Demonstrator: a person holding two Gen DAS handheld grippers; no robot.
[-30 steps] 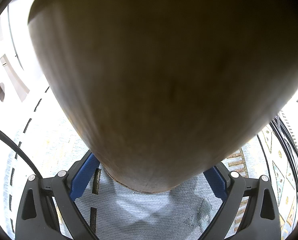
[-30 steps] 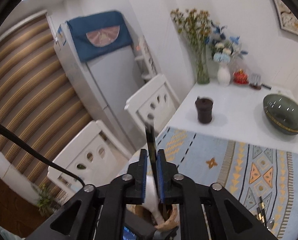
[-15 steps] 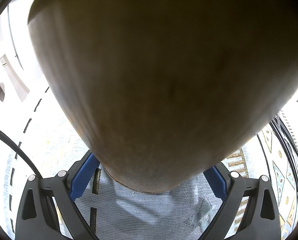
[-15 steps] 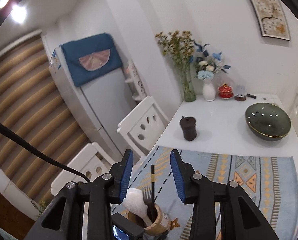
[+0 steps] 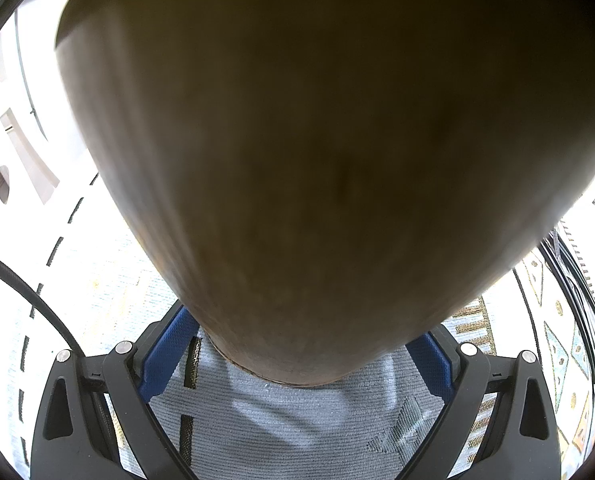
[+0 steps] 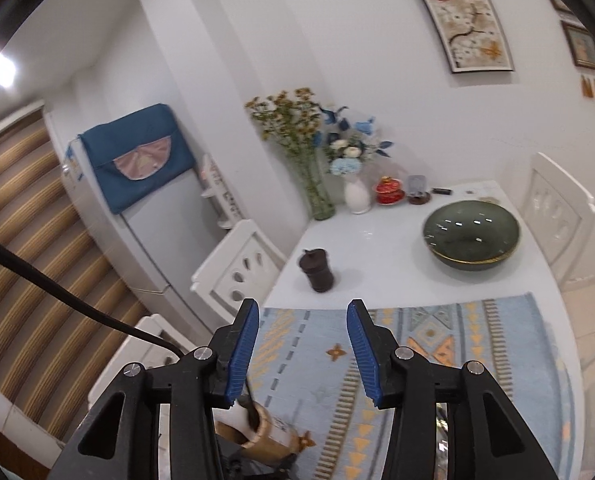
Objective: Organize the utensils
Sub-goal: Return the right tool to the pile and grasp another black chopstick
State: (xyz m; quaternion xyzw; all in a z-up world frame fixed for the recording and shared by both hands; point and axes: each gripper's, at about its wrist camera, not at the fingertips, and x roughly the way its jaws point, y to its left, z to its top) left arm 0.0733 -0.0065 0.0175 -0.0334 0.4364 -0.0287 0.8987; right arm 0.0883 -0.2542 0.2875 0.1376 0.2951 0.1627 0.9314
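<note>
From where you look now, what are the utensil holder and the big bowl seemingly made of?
The utensil holder looks like bamboo or wood: matte tan-brown wall with faint streaks. The big bowl looks like glazed ceramic or glass: dark green, glossy, sharp light reflections, a gold-coloured rim line.

White table [image 6: 381, 248] bears patterned mat [image 6: 437, 344], probably woven.
</note>
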